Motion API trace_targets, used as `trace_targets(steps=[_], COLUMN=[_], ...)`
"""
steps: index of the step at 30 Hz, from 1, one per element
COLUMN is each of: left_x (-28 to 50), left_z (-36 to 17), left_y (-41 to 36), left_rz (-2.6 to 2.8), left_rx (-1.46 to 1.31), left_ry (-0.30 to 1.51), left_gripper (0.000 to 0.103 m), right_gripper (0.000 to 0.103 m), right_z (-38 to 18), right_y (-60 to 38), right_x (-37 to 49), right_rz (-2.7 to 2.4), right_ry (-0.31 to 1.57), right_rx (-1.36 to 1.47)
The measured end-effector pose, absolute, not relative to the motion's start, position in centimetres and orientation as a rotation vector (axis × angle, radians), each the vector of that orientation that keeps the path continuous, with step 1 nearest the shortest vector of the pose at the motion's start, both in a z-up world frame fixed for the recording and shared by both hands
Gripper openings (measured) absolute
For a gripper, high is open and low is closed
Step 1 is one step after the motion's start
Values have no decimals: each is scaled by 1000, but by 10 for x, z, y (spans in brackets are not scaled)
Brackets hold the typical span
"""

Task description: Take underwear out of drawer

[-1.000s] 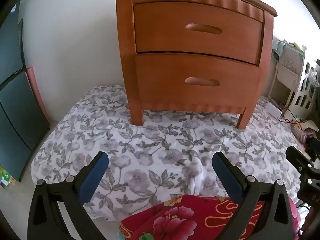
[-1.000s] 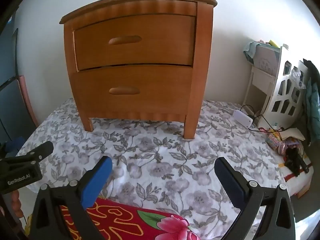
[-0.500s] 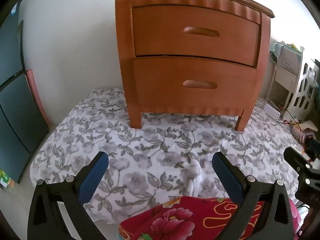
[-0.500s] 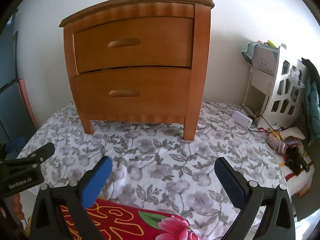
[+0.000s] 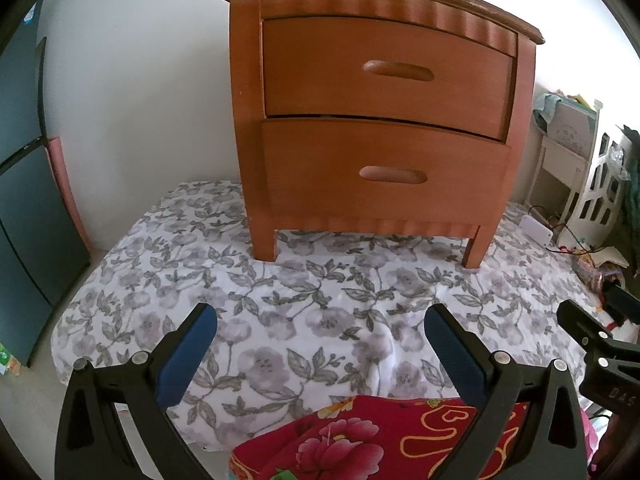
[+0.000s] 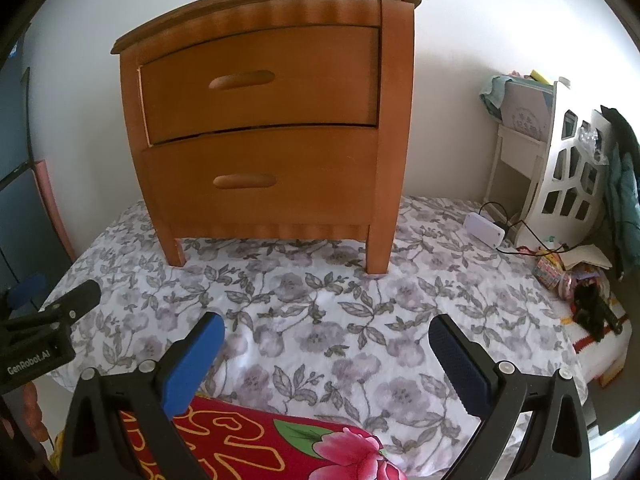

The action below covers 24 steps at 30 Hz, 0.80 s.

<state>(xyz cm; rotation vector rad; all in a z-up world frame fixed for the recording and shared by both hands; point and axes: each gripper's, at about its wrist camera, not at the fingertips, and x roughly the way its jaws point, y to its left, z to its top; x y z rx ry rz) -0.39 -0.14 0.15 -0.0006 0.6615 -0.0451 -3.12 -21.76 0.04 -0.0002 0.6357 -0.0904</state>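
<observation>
One floral bedsheet (image 5: 320,312) carries one wooden nightstand (image 5: 380,120) with two drawers: upper drawer (image 5: 384,76) and lower drawer (image 5: 380,172), both closed. One red flowered blanket (image 5: 360,440) lies cut off below. The left gripper (image 5: 320,338) and right gripper (image 6: 326,338) hover wide apart, empty. Underwear is hidden from view

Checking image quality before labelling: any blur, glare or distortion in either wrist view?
Left wrist: sharp, strong fisheye bowing of the nightstand, dark vignette corners, wall washed out top right. Right wrist: also sharp, same bowing, bright bleached wall behind the white shelf; soft daylight, faint shadows under the nightstand.
</observation>
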Motion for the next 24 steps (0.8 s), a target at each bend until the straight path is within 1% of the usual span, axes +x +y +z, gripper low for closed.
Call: trace_targets(steps=[24], left_x=[-2], left_z=[-4], left_y=[2], left_rz=[-43], left_rx=[-12], left_ry=[678], left_gripper=[103], right_gripper=[103], right_z=[-6], right_y=[-217], right_x=[-32], right_rz=[-103], right_ry=[641], right_rx=[7])
